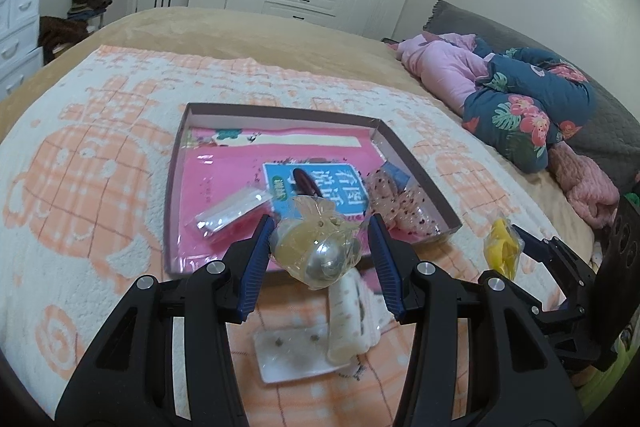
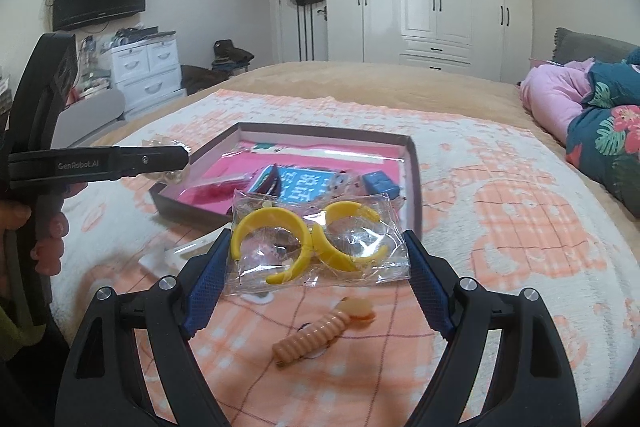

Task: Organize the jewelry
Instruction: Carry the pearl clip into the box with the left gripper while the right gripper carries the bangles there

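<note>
In the left wrist view, the left gripper [image 1: 318, 249] is seen over the near edge of a shallow cardboard box [image 1: 416, 167] that lies on a peach-and-white patterned blanket [image 1: 92, 155]. A crinkled clear packet with a silver bead and yellowish pieces [image 1: 316, 247] is held between the blue finger pads [image 1: 256, 259]; the jaws are spread fairly wide, and whether both pads actually press the packet cannot be told. Inside the box, a pink liner, a blue printed card [image 1: 320, 187], a clear packet with red contents [image 1: 232, 211] and a dotted mesh pouch [image 1: 394, 199] are seen. Just in front of the box, a cream ribbed clip [image 1: 346, 315] and a small white earring card [image 1: 288, 355] lie on the blanket. To the right of the box, the right gripper [image 1: 516, 239] is seen with a yellow item at its tips.

In the right wrist view, the right gripper [image 2: 318, 259] is held near the front of the box [image 2: 412, 163]. A clear bag with two yellow hoop earrings [image 2: 316, 243] spans the gap between its pads [image 2: 208, 275], the jaws being parted to the width of the bag and pinching it at both sides. Below the bag, on the blanket [image 2: 500, 219], a peach ribbed hair clip [image 2: 320, 335] is seen. To the left of the box, the left gripper [image 2: 176, 159] is seen side-on with its crinkled packet [image 2: 160, 141].
</note>
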### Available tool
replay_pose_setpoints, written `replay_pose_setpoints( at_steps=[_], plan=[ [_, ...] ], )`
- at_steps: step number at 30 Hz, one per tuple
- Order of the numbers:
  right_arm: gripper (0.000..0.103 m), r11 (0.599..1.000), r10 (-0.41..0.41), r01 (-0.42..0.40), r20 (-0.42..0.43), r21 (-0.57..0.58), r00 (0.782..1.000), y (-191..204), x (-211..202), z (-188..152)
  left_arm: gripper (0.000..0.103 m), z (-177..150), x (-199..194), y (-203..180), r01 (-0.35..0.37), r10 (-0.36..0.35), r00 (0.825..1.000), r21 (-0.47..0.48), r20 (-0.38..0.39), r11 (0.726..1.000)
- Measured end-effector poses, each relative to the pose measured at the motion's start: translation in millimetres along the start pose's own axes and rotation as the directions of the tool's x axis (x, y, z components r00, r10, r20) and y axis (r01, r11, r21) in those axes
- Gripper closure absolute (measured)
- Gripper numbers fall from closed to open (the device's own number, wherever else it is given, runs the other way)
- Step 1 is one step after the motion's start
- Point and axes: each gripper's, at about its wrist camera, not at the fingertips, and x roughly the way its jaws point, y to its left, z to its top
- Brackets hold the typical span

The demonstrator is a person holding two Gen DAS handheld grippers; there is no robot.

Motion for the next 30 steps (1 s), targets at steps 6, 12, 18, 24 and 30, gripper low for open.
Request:
replay_pose_setpoints(
  at_steps=[6, 12, 18, 24, 30],
  plan=[
    [0.023, 1.0, -0.024, 0.024, 0.015, 0.015, 1.0, -11, 1, 7, 0.063, 9, 8, -6, 0.01, -0.01, 1.0, 0.013, 0.004, 1.0],
    [0.023, 0.998, -0.052, 0.051, 0.027, 0.039, 0.998, -24, 3, 15, 0.063, 18, 19, -11, 0.012, -0.012, 1.0, 0.028, 0.005, 1.0],
    [0.023, 0.997, -0.073, 0.071, 0.043, 0.042, 0.996, -31, 6, 24, 0.063, 25, 29, -9, 0.013, -0.013, 1.0, 0.028, 0.001, 1.0],
    [0.023, 0.995, -0.092, 0.09, 0.038, 0.03, 0.995, -36, 18, 35, 0.063, 28, 41, -4, 0.004, -0.004, 1.0, 0.027, -0.007, 1.0],
    [0.023, 0.995, -0.095, 0.095, 0.025, 0.031, 0.995, -39, 35, 41, 0.063, 28, 50, 7, -0.016, 0.017, 1.0, 0.01, -0.011, 1.0]
  ],
)
